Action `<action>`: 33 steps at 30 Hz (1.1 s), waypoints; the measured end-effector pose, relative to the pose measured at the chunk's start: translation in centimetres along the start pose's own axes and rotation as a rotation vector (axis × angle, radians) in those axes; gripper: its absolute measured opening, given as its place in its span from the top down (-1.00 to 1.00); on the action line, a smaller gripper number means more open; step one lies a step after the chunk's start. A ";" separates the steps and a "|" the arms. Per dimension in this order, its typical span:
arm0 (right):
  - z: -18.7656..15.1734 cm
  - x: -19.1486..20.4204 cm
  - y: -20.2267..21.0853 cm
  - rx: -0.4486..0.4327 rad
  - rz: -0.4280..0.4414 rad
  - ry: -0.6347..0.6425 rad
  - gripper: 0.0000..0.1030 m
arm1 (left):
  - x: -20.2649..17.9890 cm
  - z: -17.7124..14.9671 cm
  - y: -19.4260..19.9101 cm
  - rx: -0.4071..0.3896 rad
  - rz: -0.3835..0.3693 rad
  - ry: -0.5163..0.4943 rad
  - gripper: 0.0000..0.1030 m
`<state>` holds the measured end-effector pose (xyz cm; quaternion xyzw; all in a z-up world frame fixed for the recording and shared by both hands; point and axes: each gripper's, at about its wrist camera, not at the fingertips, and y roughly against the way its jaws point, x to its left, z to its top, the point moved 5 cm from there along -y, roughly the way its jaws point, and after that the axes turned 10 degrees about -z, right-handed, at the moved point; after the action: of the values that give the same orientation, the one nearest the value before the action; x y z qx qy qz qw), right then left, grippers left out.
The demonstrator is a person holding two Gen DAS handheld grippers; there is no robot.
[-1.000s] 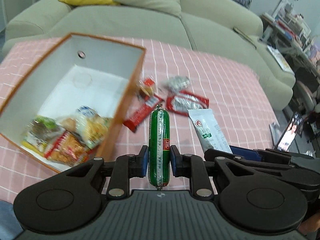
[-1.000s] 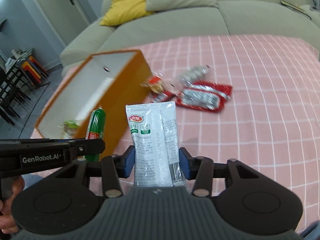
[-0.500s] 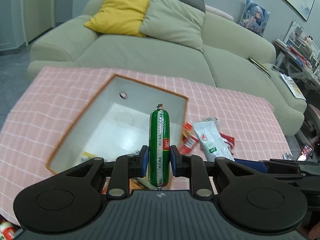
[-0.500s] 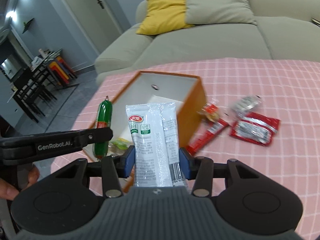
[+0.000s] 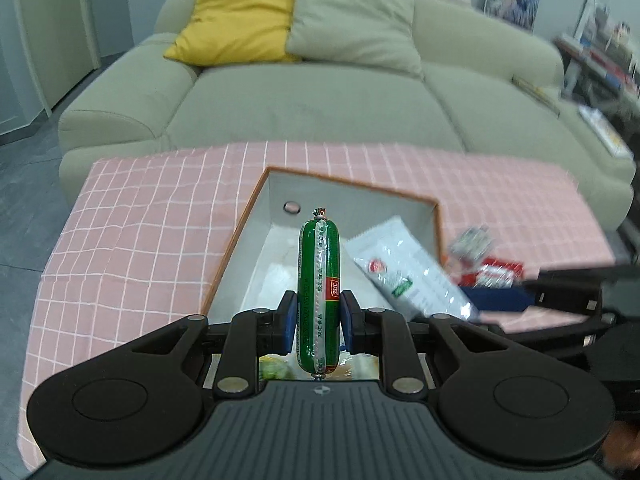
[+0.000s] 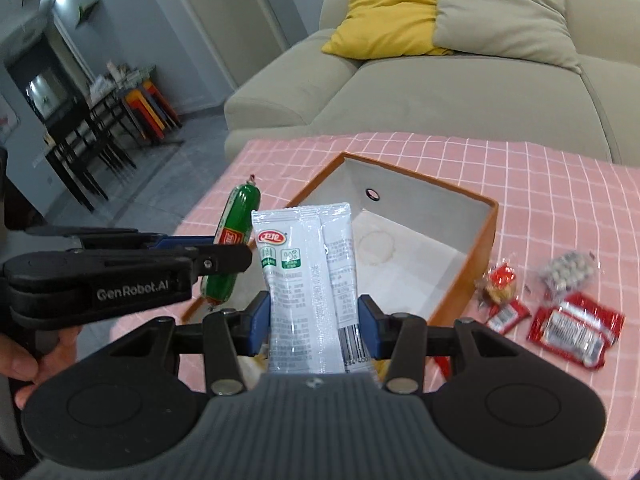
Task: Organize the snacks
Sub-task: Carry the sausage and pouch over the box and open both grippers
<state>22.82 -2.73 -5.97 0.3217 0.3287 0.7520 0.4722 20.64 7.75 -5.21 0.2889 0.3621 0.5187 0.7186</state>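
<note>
Green-wrapped sausage (image 5: 319,288) stands upright in the left gripper (image 5: 318,322), jaws clamped on its lower half, above the near end of the orange box (image 5: 435,224). The right gripper (image 6: 313,326) has its jaws pressed on a white packet (image 6: 308,288), held over the same box. 4 loose snacks (image 6: 556,308) lie on the pink checked surface (image 6: 560,184) beside the box.

Two close wrist views angled down, sharing the orange box (image 5: 436,216).
</note>
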 end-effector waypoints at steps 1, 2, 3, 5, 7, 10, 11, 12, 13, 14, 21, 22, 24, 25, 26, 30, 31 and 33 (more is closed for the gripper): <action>0.1 0.1 -0.7 0.007 -0.018 0.022 0.14 | 0.3 0.0 -0.7 0.016 0.000 -0.005 0.53; 0.3 0.1 -1.4 0.016 -0.033 0.047 0.14 | 0.6 -0.1 -1.4 0.035 0.001 -0.005 0.53; 0.4 0.2 -2.2 0.025 -0.052 0.072 0.14 | 0.9 -0.2 -2.1 0.054 0.008 -0.004 0.52; 0.4 0.2 -3.7 0.044 -0.093 0.128 0.14 | 1.5 -0.3 -3.4 0.088 0.021 -0.012 0.53; 0.5 0.3 -5.3 0.066 -0.123 0.181 0.14 | 1.8 -0.5 -4.6 0.118 0.028 -0.009 0.53; 0.6 0.3 -7.8 0.098 -0.153 0.253 0.14 | 2.4 -0.6 -6.3 0.153 0.027 0.010 0.53; 0.7 0.4 -8.6 0.104 -0.165 0.282 0.14 | 2.7 -0.6 -6.9 0.166 0.029 0.019 0.53; 0.6 0.4 -9.3 0.110 -0.179 0.315 0.14 | 2.9 -0.6 -7.5 0.175 0.032 0.023 0.53; 0.6 0.4 -9.9 0.115 -0.187 0.346 0.14 | 3.0 -0.6 -8.0 0.186 0.033 0.022 0.53; 0.6 0.5 -10.4 0.118 -0.189 0.375 0.14 | 3.1 -0.7 -8.5 0.196 0.033 0.022 0.53; 0.3 0.9 -13.1 0.152 -0.180 0.525 0.15 | 3.5 -1.6 -11.4 0.272 0.044 0.019 0.53; 0.2 0.8 -13.5 0.162 -0.177 0.528 0.15 | 3.6 -1.7 -11.7 0.283 0.048 0.018 0.53; 0.0 0.6 -14.2 0.182 -0.168 0.532 0.15 | 3.7 -1.9 -12.3 0.304 0.055 0.013 0.53; -0.1 0.5 -14.5 0.191 -0.167 0.536 0.15 | 3.8 -2.0 -12.7 0.313 0.056 0.015 0.53; -0.3 0.5 -14.9 0.200 -0.167 0.541 0.15 | 3.8 -2.2 -13.0 0.323 0.058 0.018 0.53; -0.9 0.3 -16.1 0.234 -0.154 0.552 0.14 | 4.2 -2.7 -14.0 0.357 0.063 0.028 0.53; -1.0 0.3 -16.3 0.237 -0.155 0.554 0.14 | 4.2 -2.9 -14.2 0.364 0.062 0.031 0.53; -1.2 0.1 -16.5 0.246 -0.151 0.552 0.14 | 4.2 -3.0 -14.7 0.377 0.062 0.034 0.53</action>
<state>30.10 2.72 -19.84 0.1348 0.5561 0.7282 0.3773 26.86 7.60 -19.46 0.4207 0.4560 0.4683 0.6291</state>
